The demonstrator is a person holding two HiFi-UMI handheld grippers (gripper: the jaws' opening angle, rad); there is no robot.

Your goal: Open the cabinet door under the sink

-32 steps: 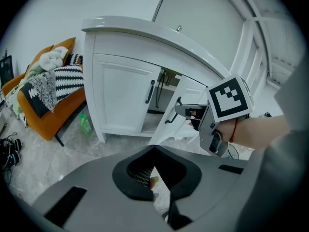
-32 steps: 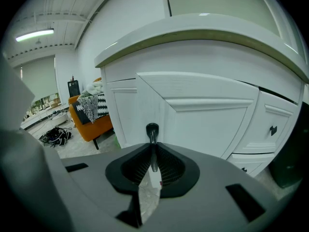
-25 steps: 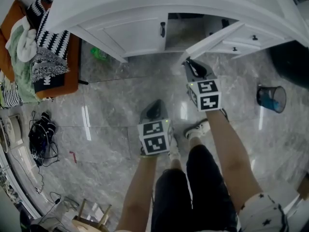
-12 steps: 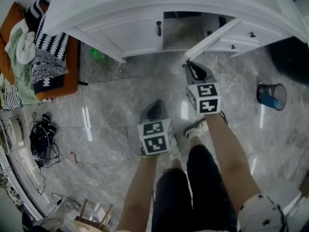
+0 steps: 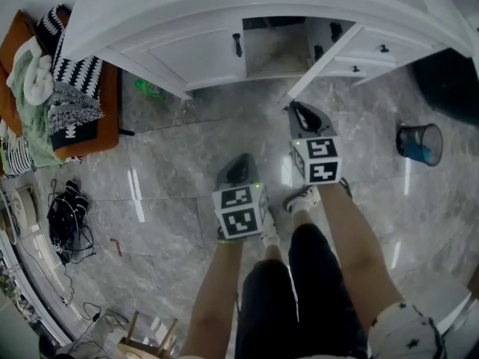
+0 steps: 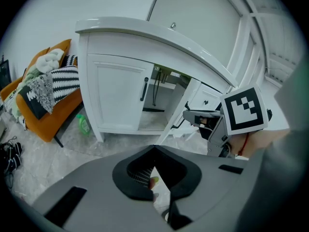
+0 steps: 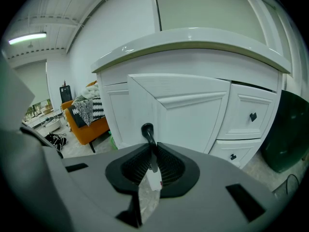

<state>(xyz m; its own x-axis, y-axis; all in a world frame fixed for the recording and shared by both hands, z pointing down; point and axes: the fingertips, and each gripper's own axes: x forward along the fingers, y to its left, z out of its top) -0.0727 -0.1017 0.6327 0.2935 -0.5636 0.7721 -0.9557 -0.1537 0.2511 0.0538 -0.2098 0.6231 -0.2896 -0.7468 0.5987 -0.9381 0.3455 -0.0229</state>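
Observation:
The white sink cabinet [image 5: 224, 6] runs along the top of the head view. Its left door [image 5: 198, 51], with a black handle [image 5: 237, 44], is closed. The right door [image 5: 323, 57] stands swung outward, showing the dark inside [image 5: 273, 47]. My right gripper [image 5: 293, 105] is shut on that door's black handle [image 7: 147, 132], whose bar runs between the pads. From the left gripper view the same grip shows at the door's edge [image 6: 179, 111]. My left gripper [image 5: 238, 164] hangs over the floor, away from the cabinet, shut with nothing in it [image 6: 154, 151].
Drawers with black knobs [image 7: 252, 116] sit right of the open door. An orange couch [image 5: 90, 137] piled with cushions stands at left, with a green bottle [image 5: 148, 88] by the cabinet. A blue bin [image 5: 419, 144] is at right, cables and shoes [image 5: 66, 217] at lower left. The person's legs are below.
The right door has swung further out, and my right gripper has come back toward the person with the handle. The left gripper has stayed put.

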